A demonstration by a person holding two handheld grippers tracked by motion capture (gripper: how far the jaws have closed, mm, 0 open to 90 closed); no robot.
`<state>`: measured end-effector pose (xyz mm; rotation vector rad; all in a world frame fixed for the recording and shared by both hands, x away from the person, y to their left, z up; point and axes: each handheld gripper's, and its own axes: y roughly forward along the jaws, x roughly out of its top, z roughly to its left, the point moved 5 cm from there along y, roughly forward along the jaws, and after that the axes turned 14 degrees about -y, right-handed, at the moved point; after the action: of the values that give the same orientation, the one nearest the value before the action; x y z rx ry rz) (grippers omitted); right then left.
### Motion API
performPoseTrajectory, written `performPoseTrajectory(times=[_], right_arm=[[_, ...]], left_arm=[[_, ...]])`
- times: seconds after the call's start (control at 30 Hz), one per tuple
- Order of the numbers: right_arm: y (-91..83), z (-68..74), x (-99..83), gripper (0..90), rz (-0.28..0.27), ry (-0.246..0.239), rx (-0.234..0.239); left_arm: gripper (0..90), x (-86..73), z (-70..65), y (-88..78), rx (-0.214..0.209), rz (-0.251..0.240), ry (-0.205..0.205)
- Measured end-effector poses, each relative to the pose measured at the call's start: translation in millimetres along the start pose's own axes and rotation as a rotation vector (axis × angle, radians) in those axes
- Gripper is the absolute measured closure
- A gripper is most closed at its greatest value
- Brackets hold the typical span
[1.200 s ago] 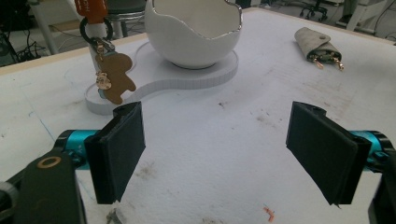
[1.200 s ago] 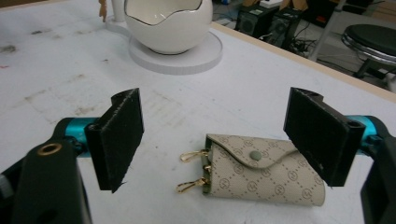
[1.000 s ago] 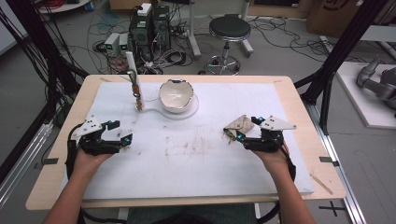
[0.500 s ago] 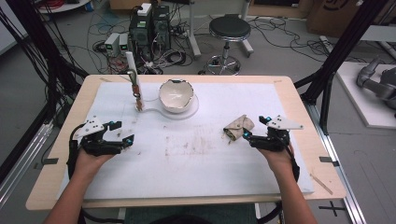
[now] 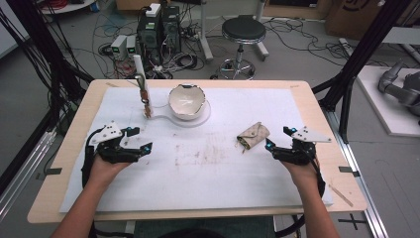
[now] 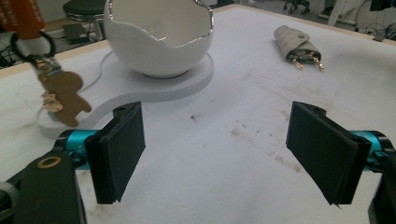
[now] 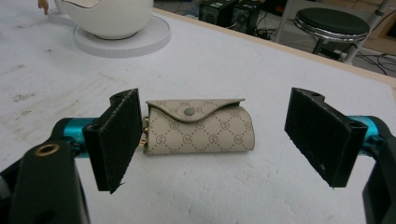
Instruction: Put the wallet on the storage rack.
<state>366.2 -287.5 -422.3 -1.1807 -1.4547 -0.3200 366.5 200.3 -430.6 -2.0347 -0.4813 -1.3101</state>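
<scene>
A beige patterned key pouch (image 5: 253,135) lies on the white mat, snap flap up, with gold hooks poking out of one end (image 6: 296,42). My right gripper (image 5: 278,139) sits just right of it, open. In the right gripper view the pouch (image 7: 201,128) lies a little beyond the wide-apart jaws of that gripper (image 7: 219,140), and nothing touches it. My left gripper (image 5: 142,139) rests open on the left of the mat, its jaws (image 6: 222,154) holding nothing.
A white eggshell-shaped bowl (image 5: 187,101) stands on a flat white base (image 6: 196,77) at the back centre. Left of it, a post holds a key ring with a brown figure charm (image 6: 63,95). The mat (image 5: 213,178) is stained in the middle.
My right gripper has drawn back to the right, away from the pouch, which stays lying on the mat. The left gripper has barely moved.
</scene>
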Motion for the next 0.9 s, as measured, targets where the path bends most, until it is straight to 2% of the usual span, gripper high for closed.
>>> performPoseTrajectory(times=[0.1,0.13,0.17,0.27,0.4,0.43,0.53,0.57,0.67,0.7,0.83,0.87,0.9], right_arm=[[-4.4,0.9,-4.2,19.5,0.008,-0.005,0.001],[-6.6,3.0,-7.3,19.5,0.014,0.000,0.008],[-6.6,3.0,-7.3,19.5,0.014,0.000,0.008],[-11.1,6.1,-11.9,19.5,0.024,-0.009,0.014],[-16.9,7.4,-13.6,19.5,0.013,-0.010,0.017],[-16.9,7.4,-13.6,19.5,0.013,-0.010,0.017],[-20.3,7.5,-15.4,19.5,0.002,-0.010,0.027],[-21.1,6.9,-15.7,19.5,0.003,-0.010,0.024],[-22.1,7.3,-15.9,19.5,-0.003,-0.009,0.031],[-22.1,7.3,-15.9,19.5,-0.003,-0.009,0.031],[-23.2,10.7,-16.8,19.5,0.006,-0.027,0.043],[-23.6,11.5,-16.5,19.5,0.006,-0.026,0.047],[-23.6,11.5,-16.5,19.5,0.006,-0.026,0.047]], left_arm=[[19.6,4.4,-8.0,9.2,-0.023,-0.002,-0.001],[19.5,7.6,-14.8,16.4,-0.038,0.004,0.001],[19.6,7.6,-14.8,16.4,-0.038,0.004,0.001],[19.5,15.4,-28.8,32.3,-0.066,0.017,0.021],[19.6,22.1,-39.5,49.3,-0.074,0.038,0.035],[19.5,22.1,-39.5,49.3,-0.074,0.038,0.035],[18.5,26.3,-45.1,63.7,-0.060,0.055,0.037],[18.5,29.0,-50.5,74.3,-0.062,0.059,0.036],[18.5,31.4,-61.3,91.8,-0.074,0.072,0.049],[18.5,31.4,-61.3,91.8,-0.074,0.072,0.049],[18.4,32.7,-75.1,115.0,-0.099,0.099,0.059],[18.4,34.8,-79.6,125.1,-0.109,0.109,0.054],[18.4,34.8,-79.6,125.1,-0.109,0.109,0.054]])
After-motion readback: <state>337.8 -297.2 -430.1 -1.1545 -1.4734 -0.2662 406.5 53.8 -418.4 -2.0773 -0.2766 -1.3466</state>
